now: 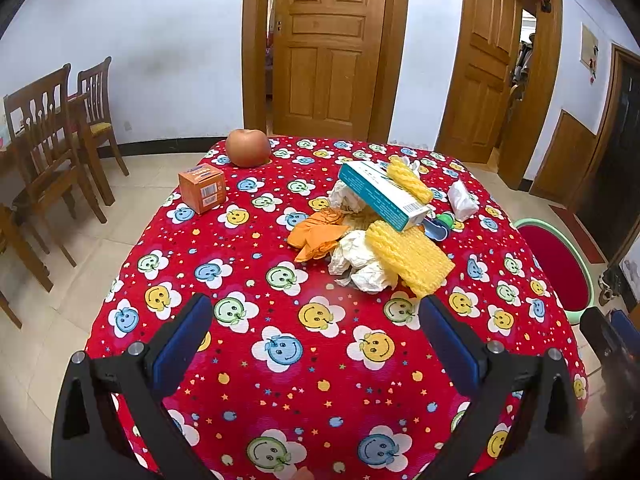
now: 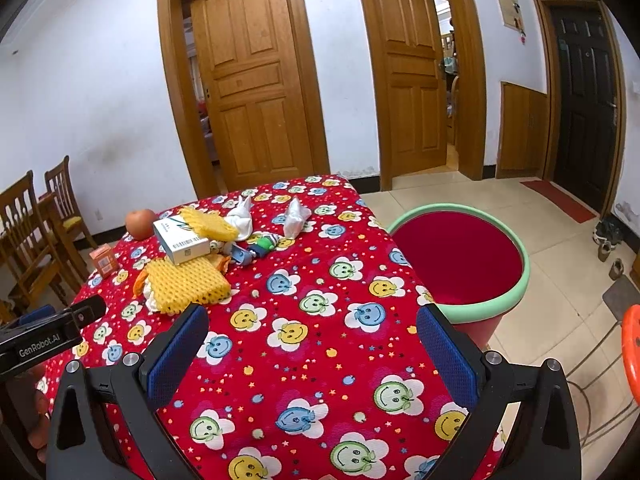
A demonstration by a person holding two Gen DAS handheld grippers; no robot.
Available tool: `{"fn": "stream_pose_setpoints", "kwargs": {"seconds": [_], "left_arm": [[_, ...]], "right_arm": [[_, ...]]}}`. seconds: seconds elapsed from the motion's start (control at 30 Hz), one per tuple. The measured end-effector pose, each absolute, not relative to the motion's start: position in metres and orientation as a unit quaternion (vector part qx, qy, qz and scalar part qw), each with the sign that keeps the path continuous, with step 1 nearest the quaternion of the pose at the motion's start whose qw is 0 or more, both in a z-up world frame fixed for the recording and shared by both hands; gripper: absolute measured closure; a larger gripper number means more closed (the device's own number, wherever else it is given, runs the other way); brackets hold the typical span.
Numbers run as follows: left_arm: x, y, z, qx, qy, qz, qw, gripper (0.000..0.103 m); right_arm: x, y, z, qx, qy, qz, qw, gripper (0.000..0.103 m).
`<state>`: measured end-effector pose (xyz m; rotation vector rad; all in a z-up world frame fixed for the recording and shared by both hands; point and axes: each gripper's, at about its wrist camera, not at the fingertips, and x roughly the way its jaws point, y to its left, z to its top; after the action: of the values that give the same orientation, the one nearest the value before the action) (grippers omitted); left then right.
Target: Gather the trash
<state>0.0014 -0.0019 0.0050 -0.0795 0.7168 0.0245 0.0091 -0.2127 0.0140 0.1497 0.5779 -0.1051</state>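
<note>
A heap of trash lies on the far right of the red smiley-print tablecloth [image 1: 248, 264]. It holds yellow foam nets [image 1: 412, 260], crumpled white paper [image 1: 360, 260], an orange wrapper [image 1: 316, 236] and a teal-and-white carton [image 1: 384, 196]. A white tissue [image 1: 462, 200] lies just beyond the heap. My left gripper [image 1: 316, 340] is open and empty, short of the heap. My right gripper [image 2: 314, 354] is also open and empty over the cloth, with the foam net [image 2: 186, 284] ahead to its left. A red bin with a green rim [image 2: 520, 280] stands beside the table on the right.
An apple [image 1: 248, 148] and a small orange box [image 1: 202, 190] sit at the table's far left. A small green-and-blue toy [image 1: 440, 226] lies by the carton. Wooden chairs [image 1: 48, 152] stand to the left. An orange stool [image 2: 632, 344] is at the far right.
</note>
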Motion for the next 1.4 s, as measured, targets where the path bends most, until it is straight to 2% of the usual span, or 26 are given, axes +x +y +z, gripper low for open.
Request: {"fn": "stream_pose_setpoints", "kwargs": {"seconds": [1.4], "left_arm": [[0.001, 0.009, 0.005, -0.043, 0.353, 0.016, 0.935, 0.001]], "right_arm": [[0.017, -0.210, 0.008, 0.077, 0.298, -0.045, 0.950, 0.000]]}}
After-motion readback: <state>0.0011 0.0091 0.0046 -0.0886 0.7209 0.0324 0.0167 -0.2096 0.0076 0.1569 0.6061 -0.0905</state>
